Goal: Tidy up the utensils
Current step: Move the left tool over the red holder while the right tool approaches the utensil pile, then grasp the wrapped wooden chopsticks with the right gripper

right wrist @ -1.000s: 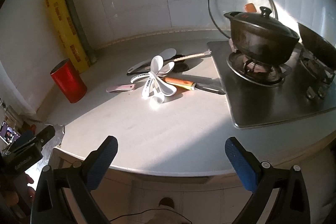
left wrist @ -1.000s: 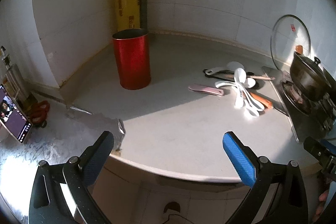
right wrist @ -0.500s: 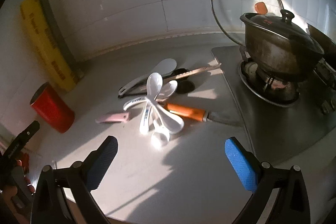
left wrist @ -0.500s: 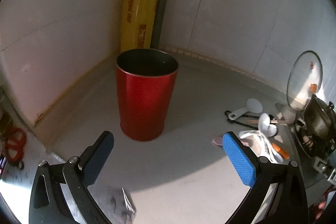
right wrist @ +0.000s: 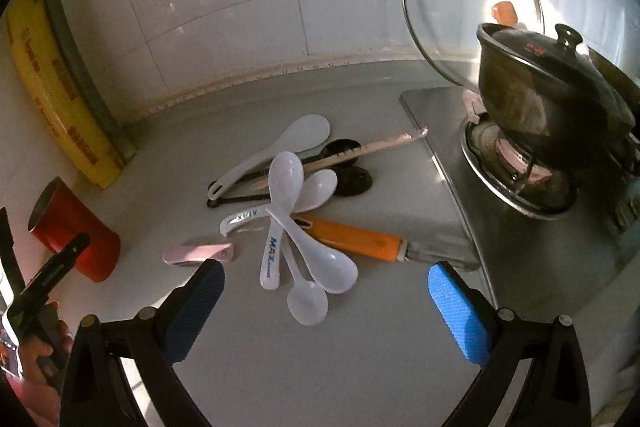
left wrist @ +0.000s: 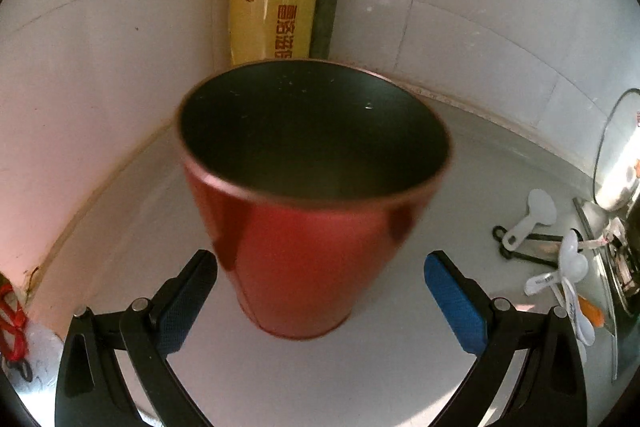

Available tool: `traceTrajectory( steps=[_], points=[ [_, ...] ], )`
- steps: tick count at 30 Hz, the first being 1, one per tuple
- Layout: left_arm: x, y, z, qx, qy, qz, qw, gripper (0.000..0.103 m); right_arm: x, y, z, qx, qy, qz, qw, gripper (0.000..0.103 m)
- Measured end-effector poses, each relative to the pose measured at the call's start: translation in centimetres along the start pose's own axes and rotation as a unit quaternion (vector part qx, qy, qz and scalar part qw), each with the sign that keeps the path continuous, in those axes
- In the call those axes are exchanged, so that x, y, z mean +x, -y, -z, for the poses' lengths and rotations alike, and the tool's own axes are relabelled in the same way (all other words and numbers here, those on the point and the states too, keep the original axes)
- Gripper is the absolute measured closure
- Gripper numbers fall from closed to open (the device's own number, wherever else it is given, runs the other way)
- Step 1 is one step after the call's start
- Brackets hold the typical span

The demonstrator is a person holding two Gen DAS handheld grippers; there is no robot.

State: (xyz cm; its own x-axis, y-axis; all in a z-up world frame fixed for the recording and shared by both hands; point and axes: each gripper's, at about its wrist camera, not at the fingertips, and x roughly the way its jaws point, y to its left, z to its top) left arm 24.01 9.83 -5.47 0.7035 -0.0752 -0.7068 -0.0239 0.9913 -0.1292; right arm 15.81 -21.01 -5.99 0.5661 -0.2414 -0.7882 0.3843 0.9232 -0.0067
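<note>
Left wrist view is now filled by the red canister [left wrist: 304,227], which a second ago stood small and far across the counter [left wrist: 480,163]; the left gripper [left wrist: 320,287] has closed in on it, fingers spread wide, the canister's lower body sitting between the pads and touching neither as far as I can tell. That reads as a reach to grasp or steady the holder before anything goes in; its dark inside looks empty. In the right wrist view the utensil pile has likewise grown: the right gripper [right wrist: 326,289] has come forward over the counter, fingers wide apart and holding nothing. The white spoons [right wrist: 304,227] lie fanned just beyond and between its fingertips, the smallest bowl nearest. The orange-handled knife [right wrist: 356,239] runs under them toward the right, the pink handle [right wrist: 200,253] lies just past the left pad, and the white rice paddle [right wrist: 280,147] and black utensils [right wrist: 348,163] sit farther back. No utensil is in the canister yet, which stands at the far left of this view, well apart from the pile.
</note>
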Motion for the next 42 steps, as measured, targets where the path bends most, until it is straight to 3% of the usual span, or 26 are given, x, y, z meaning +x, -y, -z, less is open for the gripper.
traceTrajectory(
  steps=[13,16,18,24,33,37,42],
  points=[
    [2.8,0.5,-2.4,0.009,0.007,-0.045,0.9989,0.0,0.7,-0.7,-1.2,-0.017,-0.004,-0.004,1.0,0.0],
    [3.1,1.0,-2.6,0.004,0.012,-0.049,0.9987,0.004,0.8,-0.5,-1.6,-0.023,-0.004,-0.006,1.0,0.0],
    [3.1,1.3,-2.8,0.003,0.014,-0.061,0.9981,0.013,0.9,-0.1,-1.8,-0.023,-0.004,-0.008,1.0,0.0],
    [2.9,2.1,-2.3,-0.005,0.015,-0.073,0.9972,0.013,1.3,1.3,-2.8,-0.02,-0.002,-0.015,1.0,0.0],
    [2.6,4.2,-1.4,0.001,0.001,-0.069,0.9976,0.013,3.4,4.3,-4.2,0.012,-0.008,-0.083,0.996,0.0],
    [1.9,5.3,-0.3,0.005,-0.007,-0.068,0.9977,0.013,4.8,6.1,-5.1,0.045,-0.004,-0.146,0.988,0.0],
    [0.1,6.2,1.0,0.001,-0.014,-0.071,0.9974,0.013,6.9,7.6,-6.4,0.075,-0.011,-0.188,0.979,0.0]
  ],
)
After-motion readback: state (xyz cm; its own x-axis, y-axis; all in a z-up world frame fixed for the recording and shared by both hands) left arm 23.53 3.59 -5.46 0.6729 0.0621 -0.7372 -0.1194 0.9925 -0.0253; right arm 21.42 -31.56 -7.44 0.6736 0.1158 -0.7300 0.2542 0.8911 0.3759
